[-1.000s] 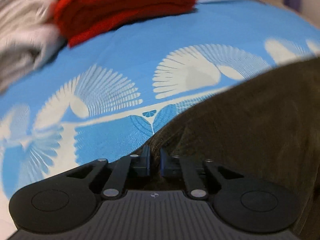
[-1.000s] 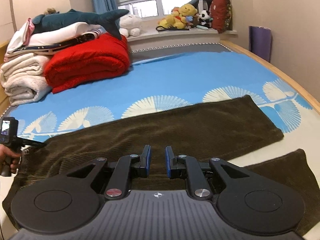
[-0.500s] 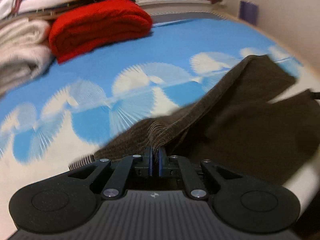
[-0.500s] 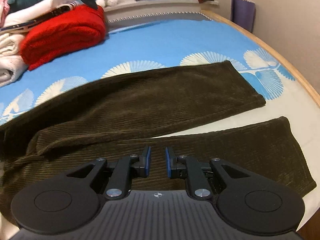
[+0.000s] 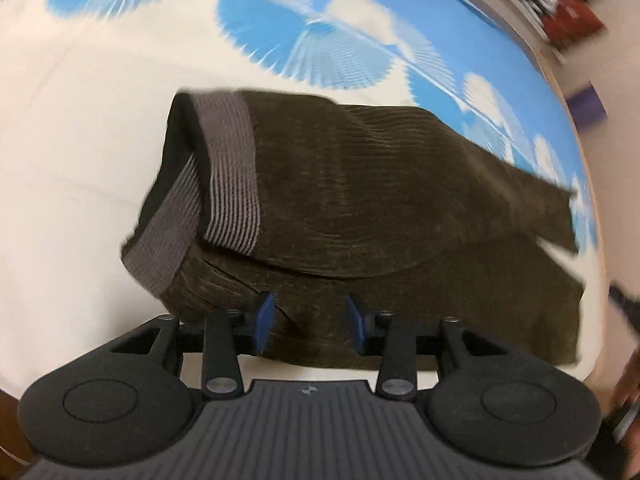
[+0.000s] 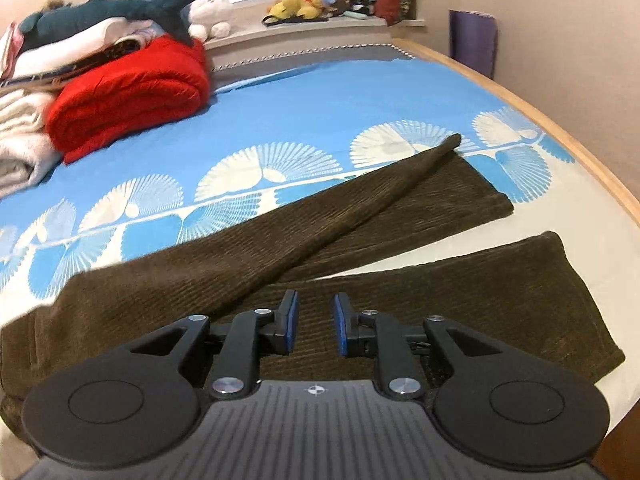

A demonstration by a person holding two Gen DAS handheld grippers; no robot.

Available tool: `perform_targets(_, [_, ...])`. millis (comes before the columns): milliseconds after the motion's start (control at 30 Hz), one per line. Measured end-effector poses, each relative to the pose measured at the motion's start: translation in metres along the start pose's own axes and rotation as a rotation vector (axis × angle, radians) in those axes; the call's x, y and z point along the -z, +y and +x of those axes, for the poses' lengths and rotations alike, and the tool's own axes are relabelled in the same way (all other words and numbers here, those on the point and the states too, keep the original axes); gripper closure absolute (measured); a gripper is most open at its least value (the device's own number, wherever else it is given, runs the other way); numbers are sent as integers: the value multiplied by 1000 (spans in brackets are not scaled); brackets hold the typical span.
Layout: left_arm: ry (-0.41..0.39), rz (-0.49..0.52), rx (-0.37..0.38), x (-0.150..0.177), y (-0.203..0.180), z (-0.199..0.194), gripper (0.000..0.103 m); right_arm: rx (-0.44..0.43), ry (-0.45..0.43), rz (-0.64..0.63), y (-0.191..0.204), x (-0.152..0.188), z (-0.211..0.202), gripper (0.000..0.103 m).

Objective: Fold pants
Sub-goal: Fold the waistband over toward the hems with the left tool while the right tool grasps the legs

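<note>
Dark brown corduroy pants [image 5: 360,216] lie on the bed, the far waist side folded over toward the near side, grey elastic waistband [image 5: 232,168] showing at the left. My left gripper [image 5: 310,320] is open and empty just above the near edge of the pants. In the right wrist view the pants [image 6: 240,248] stretch across the bed, the far leg partly turned over toward the near leg [image 6: 480,280]. My right gripper [image 6: 313,322] is open and empty above the near leg.
The bed has a blue and white fan-patterned sheet [image 6: 320,112]. A folded red blanket [image 6: 128,96], white towels [image 6: 20,140] and a shark plush [image 6: 108,16] are stacked at the far left. A wooden bed edge [image 6: 560,136] runs along the right.
My left gripper carried the waist edge over toward the near side, then opened and let it go. The far leg has partly rolled over. The right gripper stayed open.
</note>
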State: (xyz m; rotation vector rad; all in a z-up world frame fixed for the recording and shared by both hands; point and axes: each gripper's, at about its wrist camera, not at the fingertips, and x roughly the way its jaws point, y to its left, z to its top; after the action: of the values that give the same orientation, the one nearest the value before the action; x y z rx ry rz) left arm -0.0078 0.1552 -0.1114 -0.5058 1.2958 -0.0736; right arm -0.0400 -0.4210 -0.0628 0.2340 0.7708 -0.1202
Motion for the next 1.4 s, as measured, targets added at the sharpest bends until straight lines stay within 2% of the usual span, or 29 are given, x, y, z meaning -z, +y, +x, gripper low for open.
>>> perform_targets(100, [35,-69,3,-10,5,14,58,-9,-56,74,-10,-6,-6,83])
perform_targets(200, [50,-62,-21,-14,-2,26,47,-37,-102,153,-22,-16,-4,83])
perform_targets(367, [53,-69,-21,-25,-14,39,40,-95,-127,218,-41,-47,37,83])
perform_targets(433, [62,-93,-46,-29,-12,46,39,-131,-91,308,-54,-55,66,76])
perform_targets(500, [72,-123,-59,-32,-9,49,39,-153,-40,395,-67,-58,99,75])
perform_targets(567, [62,-159,-66,-36,-4,50,39,-148,18,438,-76,-58,130,74])
perform_targets(667, [49,-233,-66,-41,5,50,42,-141,60,509,-88,-57,166,73])
perform_targets(733, [37,-268,-65,-44,8,51,42,-138,83,562,-95,-55,188,67])
perform_targets(800, [27,-292,-71,-46,9,49,49,-120,105,594,-96,-54,210,62])
perform_targets(867, [7,-296,-96,-47,8,46,63,-105,124,613,-98,-53,229,61])
perform_targets(900, [0,-296,-104,-47,7,44,66,-99,137,620,-99,-51,240,61])
perform_targets(967, [-14,-282,-124,-47,6,39,85,-93,160,631,-98,-50,256,60])
perform_targets(1100, [-40,-251,-147,-44,4,30,94,-76,135,600,-86,-55,267,60])
perform_targets(1167, [-60,-226,-145,-44,2,24,96,-70,129,597,-84,-58,267,75])
perform_targets(1200, [-69,-218,-143,-43,1,21,97,-58,129,588,-83,-59,265,96])
perform_targets(1233, [-81,-209,-138,-43,0,17,98,-58,122,582,-84,-59,262,100])
perform_targets(1400, [-159,-196,-101,-40,-1,-5,100,-88,37,537,-80,-77,217,101])
